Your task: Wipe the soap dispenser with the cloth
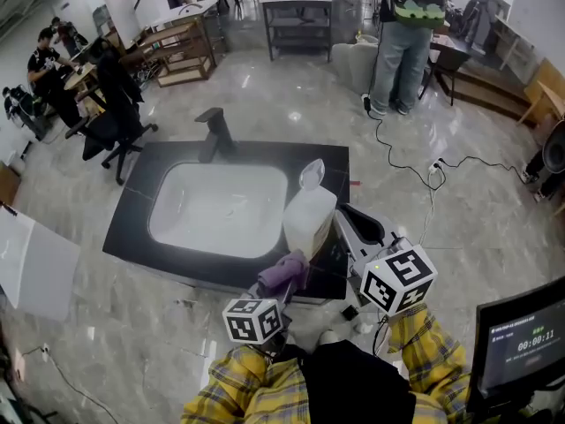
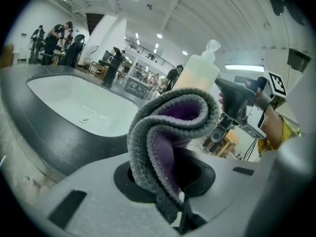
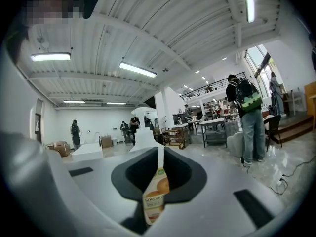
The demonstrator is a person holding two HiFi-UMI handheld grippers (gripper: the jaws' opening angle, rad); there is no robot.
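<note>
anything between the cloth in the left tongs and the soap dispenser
Nothing visible. The cloth, clamped in the left tongs, sits right beside the soap dispenser with no object between them. The right tongs are shut at its right side in the head view, off the cloth's path.

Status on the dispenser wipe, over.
Left hand-held gripper shut on cloth, close to soap dispenser. Right hand-held gripper shut, beside it. Nothing in the way.
</note>
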